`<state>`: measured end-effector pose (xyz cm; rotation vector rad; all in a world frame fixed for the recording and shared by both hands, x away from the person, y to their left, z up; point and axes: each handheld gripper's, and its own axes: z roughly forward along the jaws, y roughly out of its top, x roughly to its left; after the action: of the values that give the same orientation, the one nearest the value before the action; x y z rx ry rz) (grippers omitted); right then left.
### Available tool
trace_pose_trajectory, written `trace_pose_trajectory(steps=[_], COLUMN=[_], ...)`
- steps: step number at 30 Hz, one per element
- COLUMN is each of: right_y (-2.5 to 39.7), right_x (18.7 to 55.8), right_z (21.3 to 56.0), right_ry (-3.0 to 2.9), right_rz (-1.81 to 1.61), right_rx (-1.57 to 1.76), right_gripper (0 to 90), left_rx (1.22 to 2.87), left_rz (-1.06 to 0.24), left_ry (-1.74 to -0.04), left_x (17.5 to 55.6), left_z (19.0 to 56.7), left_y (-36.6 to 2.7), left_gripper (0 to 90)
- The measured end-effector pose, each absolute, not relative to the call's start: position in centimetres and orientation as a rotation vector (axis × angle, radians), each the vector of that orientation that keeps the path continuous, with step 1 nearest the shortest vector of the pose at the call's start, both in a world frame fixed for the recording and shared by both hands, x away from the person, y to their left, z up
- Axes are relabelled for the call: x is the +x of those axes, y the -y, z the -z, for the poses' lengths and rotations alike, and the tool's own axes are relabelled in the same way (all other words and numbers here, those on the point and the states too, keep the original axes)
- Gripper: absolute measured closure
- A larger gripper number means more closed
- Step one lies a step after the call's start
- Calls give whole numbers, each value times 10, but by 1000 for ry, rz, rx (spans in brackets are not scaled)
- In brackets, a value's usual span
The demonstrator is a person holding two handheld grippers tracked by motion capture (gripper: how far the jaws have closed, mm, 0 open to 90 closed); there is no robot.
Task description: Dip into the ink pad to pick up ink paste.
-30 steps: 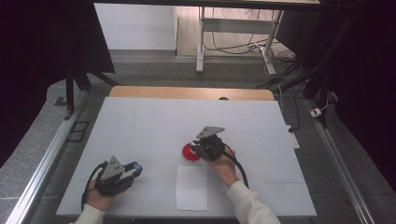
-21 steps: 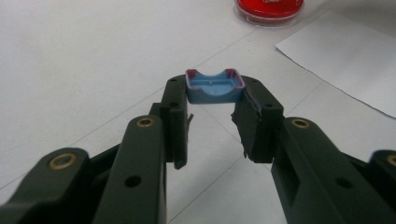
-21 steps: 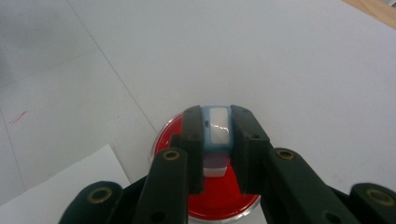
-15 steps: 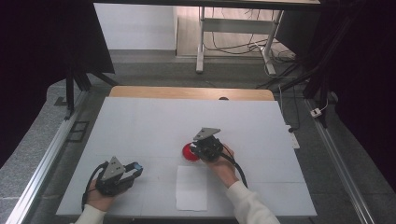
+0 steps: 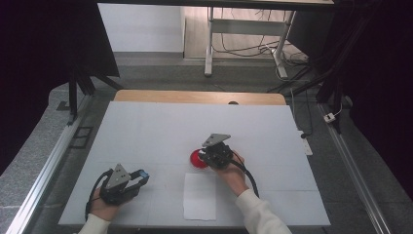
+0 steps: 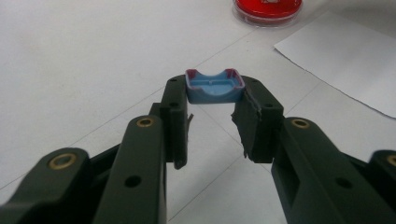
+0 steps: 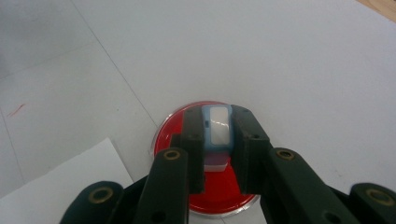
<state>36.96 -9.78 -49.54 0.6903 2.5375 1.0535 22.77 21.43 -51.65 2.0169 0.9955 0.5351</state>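
Over the last second the right tool (image 5: 210,155) has crept slightly toward the person, though it remains over the red dish (image 5: 197,159); the left tool (image 5: 139,175) has hardly stirred from its spot near the front left of the table (image 5: 146,126). Seen along its own jaws, the right tool (image 7: 218,126) is clamped tight on a small pale blue piece with a whitish rectangular face (image 7: 218,127), held between the two black jaws directly above the round red dish (image 7: 187,121), which has a clear rim. I cannot tell whether the piece touches the dish or hangs just over it. The left tool (image 6: 215,100) stands part-way closed, its jaws gripping a second small blue piece (image 6: 215,86), a shallow tray shape with dark red edges, pinched at the very tips and held off the table. That makes two blue pieces, one in each tool, and one red dish (image 6: 267,8). One white sheet of paper (image 5: 200,196) lies flat on the table just in front of the dish, between the person's two forearms, nearer the right hand (image 5: 233,173). The left hand (image 5: 104,207) is at the table's front edge.
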Motion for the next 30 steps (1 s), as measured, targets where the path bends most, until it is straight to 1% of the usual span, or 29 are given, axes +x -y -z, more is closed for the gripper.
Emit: trace_pose_trajectory(steps=[16,30], right_y=[100,110], right_x=[368,366], right_z=[490,478], right_ry=[-2500,-2467], right_rz=[-1086,-1245], right_rx=[703,748], right_gripper=[756,756], left_rx=[2017,2018], left_rz=[-536,-538], left_ry=[-991,-997], left_x=[229,229], left_z=[517,518], left_y=[-216,-216], left_gripper=[651,650])
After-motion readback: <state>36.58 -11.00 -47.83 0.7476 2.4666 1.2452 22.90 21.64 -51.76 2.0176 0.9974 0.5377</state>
